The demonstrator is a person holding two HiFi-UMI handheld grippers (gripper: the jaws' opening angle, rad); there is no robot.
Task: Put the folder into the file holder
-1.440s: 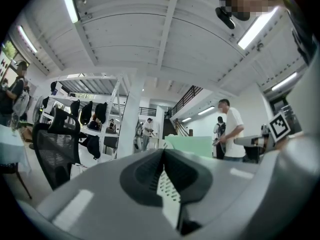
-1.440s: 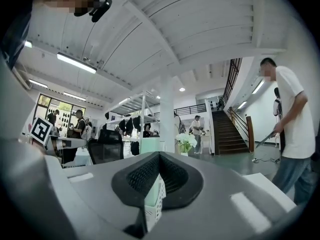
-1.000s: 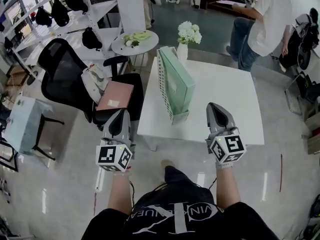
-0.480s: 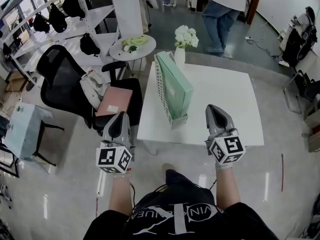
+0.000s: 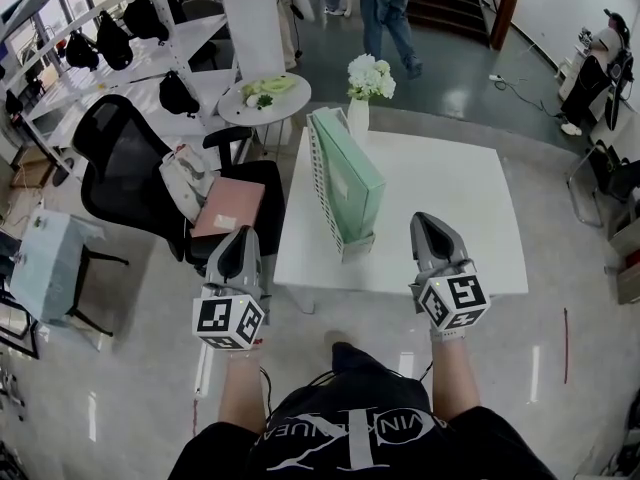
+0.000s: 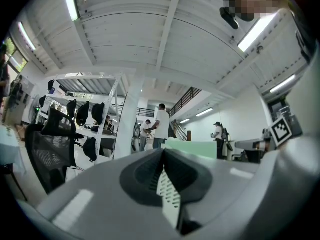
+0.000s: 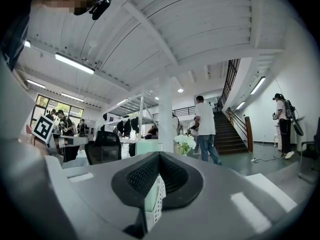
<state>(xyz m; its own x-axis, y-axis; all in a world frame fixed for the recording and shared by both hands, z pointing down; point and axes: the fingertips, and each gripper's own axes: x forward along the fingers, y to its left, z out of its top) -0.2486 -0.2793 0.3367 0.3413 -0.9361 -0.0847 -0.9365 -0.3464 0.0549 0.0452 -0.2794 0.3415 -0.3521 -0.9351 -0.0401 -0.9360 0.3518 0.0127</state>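
White table [image 5: 450, 198], file holder [image 5: 322, 180] along left edge, folder [image 5: 356, 173] inside, room rightward

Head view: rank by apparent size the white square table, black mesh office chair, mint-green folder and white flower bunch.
1. white square table
2. black mesh office chair, not far behind the table
3. mint-green folder
4. white flower bunch, clearly smallest
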